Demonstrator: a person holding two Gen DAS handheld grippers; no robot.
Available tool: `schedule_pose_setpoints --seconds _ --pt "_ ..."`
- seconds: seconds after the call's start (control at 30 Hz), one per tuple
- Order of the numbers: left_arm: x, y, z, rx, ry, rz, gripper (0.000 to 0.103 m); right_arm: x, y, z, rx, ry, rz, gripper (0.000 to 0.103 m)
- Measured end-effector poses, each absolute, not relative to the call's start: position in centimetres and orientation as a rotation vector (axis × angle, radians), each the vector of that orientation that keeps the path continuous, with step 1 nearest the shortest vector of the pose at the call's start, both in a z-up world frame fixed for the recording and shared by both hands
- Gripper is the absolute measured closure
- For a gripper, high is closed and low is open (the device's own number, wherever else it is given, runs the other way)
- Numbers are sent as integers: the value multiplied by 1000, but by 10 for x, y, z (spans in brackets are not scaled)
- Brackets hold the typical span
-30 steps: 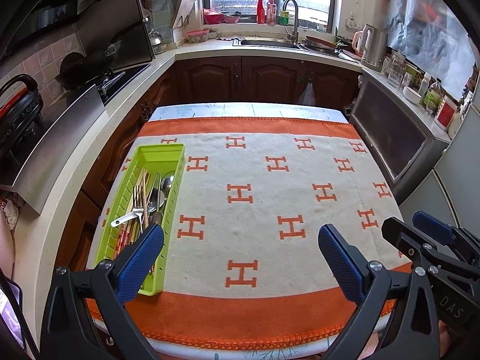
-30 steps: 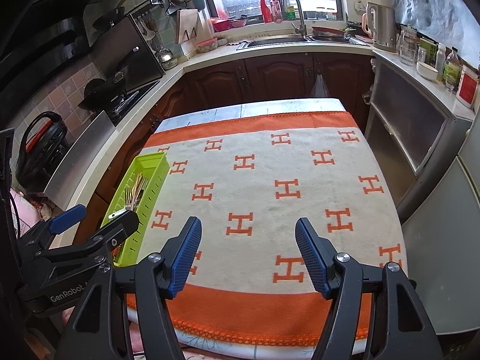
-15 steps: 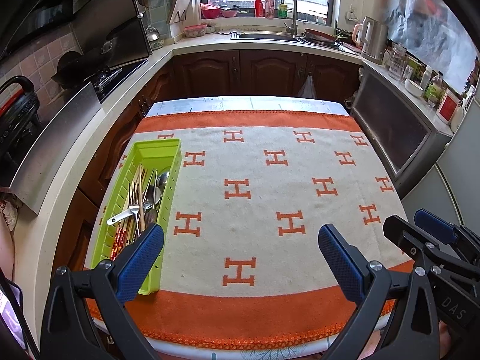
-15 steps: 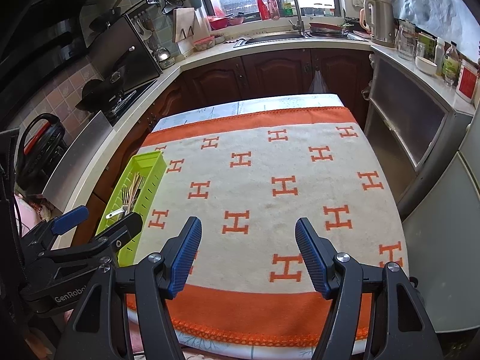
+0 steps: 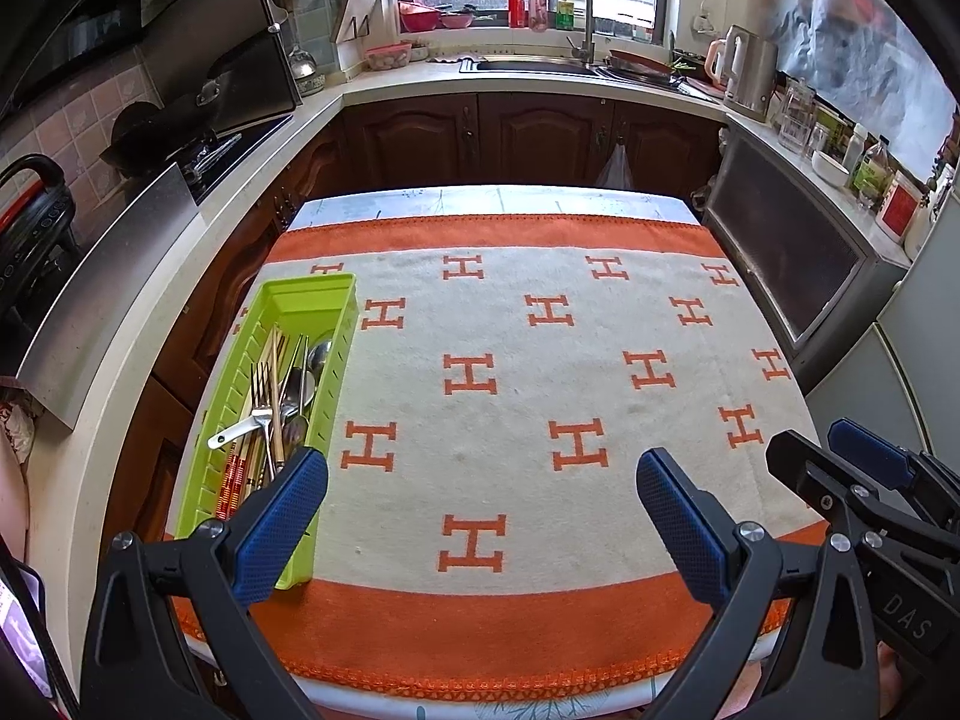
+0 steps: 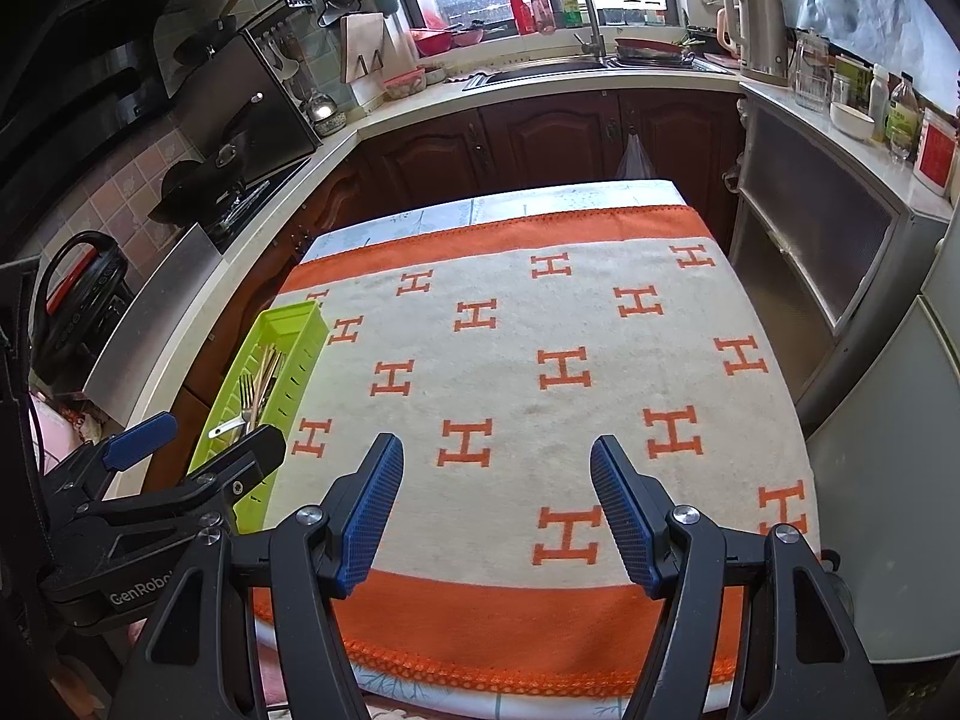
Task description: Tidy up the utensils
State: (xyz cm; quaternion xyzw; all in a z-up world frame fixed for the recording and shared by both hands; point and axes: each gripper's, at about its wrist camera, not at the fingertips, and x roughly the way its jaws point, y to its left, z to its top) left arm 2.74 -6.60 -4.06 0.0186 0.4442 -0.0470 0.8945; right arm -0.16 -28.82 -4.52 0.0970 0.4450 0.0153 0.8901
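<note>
A green utensil tray (image 5: 333, 348) (image 6: 303, 354) lies along the left edge of the table. In it lie forks, spoons and chopsticks (image 5: 279, 390) (image 6: 255, 387). My left gripper (image 5: 480, 474) is open and empty above the table's near edge, its left finger beside the tray's near end. It also shows in the right wrist view (image 6: 198, 444). My right gripper (image 6: 495, 468) is open and empty above the near middle of the table. It shows at the right in the left wrist view (image 5: 828, 450).
The table carries a white and orange cloth with H marks (image 5: 540, 360) (image 6: 540, 372). Kitchen counters, a stove (image 5: 198, 144), a sink (image 5: 528, 63) and a kettle (image 5: 747, 72) ring the table. A cabinet (image 5: 786, 252) stands to the right.
Both grippers have drawn back and risen slightly, so the table looks a little farther away. Both stay open. The tray and utensils have not moved.
</note>
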Motion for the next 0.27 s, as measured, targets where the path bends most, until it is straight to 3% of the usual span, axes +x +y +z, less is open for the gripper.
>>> schedule_pose_setpoints --seconds 0.27 --pt "28 -74 -45 47 935 -94 1 -1 -291 -50 209 928 33 37"
